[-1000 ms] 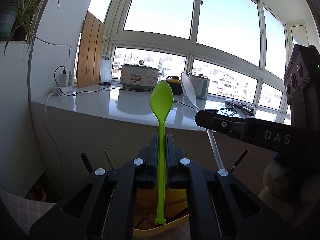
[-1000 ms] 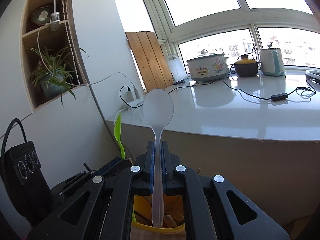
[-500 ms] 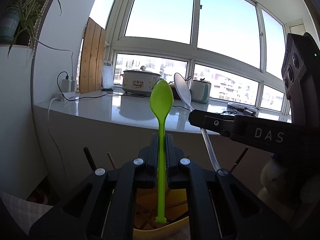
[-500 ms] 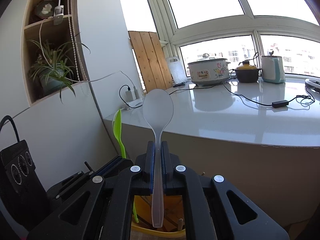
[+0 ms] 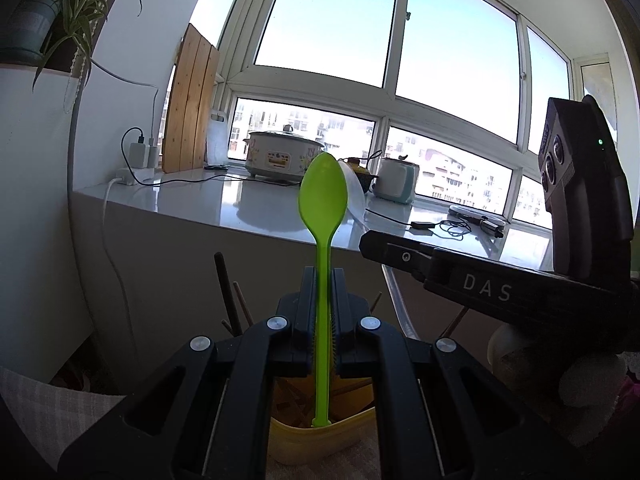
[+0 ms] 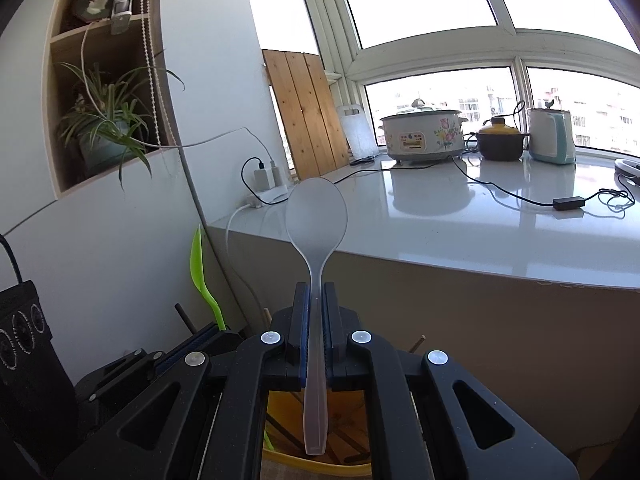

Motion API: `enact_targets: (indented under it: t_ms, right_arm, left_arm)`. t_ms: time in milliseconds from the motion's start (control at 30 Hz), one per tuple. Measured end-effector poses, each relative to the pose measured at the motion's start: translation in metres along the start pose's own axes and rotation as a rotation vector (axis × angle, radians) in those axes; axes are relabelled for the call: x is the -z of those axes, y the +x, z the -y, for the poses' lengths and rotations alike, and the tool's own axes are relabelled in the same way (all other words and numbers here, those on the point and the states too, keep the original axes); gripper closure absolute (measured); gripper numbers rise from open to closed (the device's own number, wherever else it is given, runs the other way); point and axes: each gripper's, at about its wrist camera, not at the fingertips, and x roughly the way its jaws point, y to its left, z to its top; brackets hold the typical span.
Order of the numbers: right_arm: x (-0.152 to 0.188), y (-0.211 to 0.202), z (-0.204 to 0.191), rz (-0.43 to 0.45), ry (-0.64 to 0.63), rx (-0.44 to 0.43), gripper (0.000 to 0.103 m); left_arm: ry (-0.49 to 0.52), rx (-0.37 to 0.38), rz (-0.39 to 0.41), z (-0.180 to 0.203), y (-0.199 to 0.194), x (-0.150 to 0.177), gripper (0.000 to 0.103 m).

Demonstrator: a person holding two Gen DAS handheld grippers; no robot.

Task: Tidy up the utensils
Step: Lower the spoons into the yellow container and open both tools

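My left gripper (image 5: 322, 280) is shut on the handle of a green plastic spoon (image 5: 322, 200), held upright with its bowl up. The spoon's handle end hangs just over a yellow holder (image 5: 320, 436) with several chopsticks (image 5: 224, 292) in it. My right gripper (image 6: 316, 300) is shut on a clear plastic spoon (image 6: 316, 216), also upright, its handle end above the same yellow holder (image 6: 316, 468). In the left wrist view the right gripper (image 5: 400, 254) reaches in from the right, the clear spoon (image 5: 356, 196) partly behind the green one. The green spoon (image 6: 198, 264) shows at the left of the right wrist view.
A white counter (image 5: 224, 200) runs under the windows, carrying a flowered cooker (image 6: 420, 136), a dark pot (image 6: 500, 144), a kettle (image 6: 550, 136), cables and a charger (image 5: 140, 156). A wooden board (image 5: 190, 104) leans at its left end. A potted plant (image 6: 104, 128) sits in a wall shelf.
In the left wrist view the right gripper and its clear spoon have shifted left, so the clear bowl now sits partly behind the green one. Both grips are unchanged.
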Motion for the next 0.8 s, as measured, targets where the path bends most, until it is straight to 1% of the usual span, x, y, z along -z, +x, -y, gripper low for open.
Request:
enact_targets:
  t_ms: [233,500,667,767,800]
  right_arm:
    - [0.015,0.018,-0.013,-0.030,-0.060,0.014,0.099]
    - [0.026,0.030,-0.012,-0.072,-0.050,0.020,0.099]
    - [0.029,0.027,-0.005,-0.086,-0.040,0.096,0.098]
    - [0.029,0.025,-0.002,-0.101,-0.034,0.107,0.098]
    - [0.029,0.025,-0.002,-0.108,-0.038,0.104,0.098]
  left_arm:
    - [0.000,-0.002,-0.005,-0.003,-0.008,0.001,0.099]
    - [-0.006,-0.004,-0.020,-0.004,-0.008,0.001,0.099]
    - [-0.022,-0.002,-0.042,-0.006,-0.002,0.002,0.099]
    - [-0.032,-0.003,-0.061,-0.006,-0.001,0.002,0.097]
    - [-0.032,-0.002,-0.064,-0.006,0.000,0.002,0.094]
